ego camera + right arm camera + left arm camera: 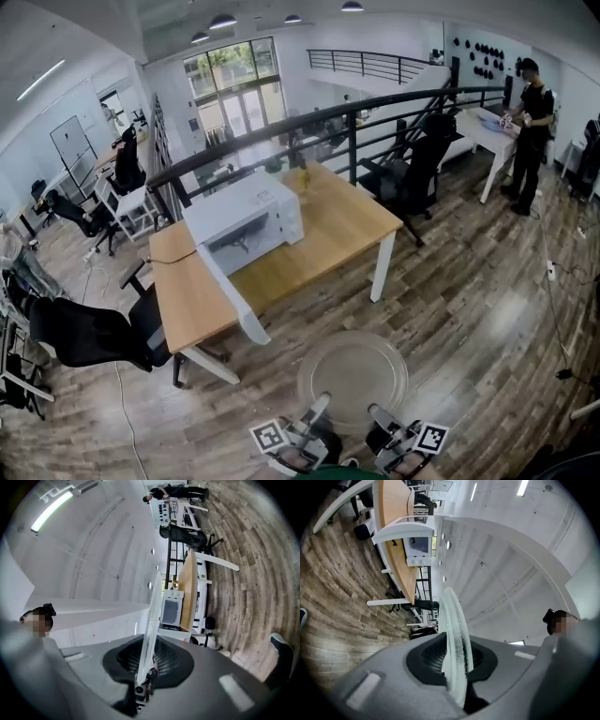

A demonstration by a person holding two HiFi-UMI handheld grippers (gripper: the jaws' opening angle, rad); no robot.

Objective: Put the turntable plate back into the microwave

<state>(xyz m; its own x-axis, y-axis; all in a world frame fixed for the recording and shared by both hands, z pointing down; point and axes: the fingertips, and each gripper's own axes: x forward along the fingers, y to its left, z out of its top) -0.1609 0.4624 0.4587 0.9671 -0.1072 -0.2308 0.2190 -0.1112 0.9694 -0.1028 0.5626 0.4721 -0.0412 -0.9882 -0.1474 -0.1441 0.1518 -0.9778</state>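
While the person stands on the wooden floor [469, 309] a little apart from the table [328, 234], both claws grip the glass turntable plate [352, 380] at its near rim. The left claw [317, 405] is closed on the left part of the rim and the right claw [380, 412] on the right part. In each gripper view the plate's edge sits between the dark pads, which press on it from both sides. The plate hangs roughly flat in the air above the floor, in front of the table and not touching it. The white microwave [246, 220] stands on the table, and its door [230, 295] is open toward the person.
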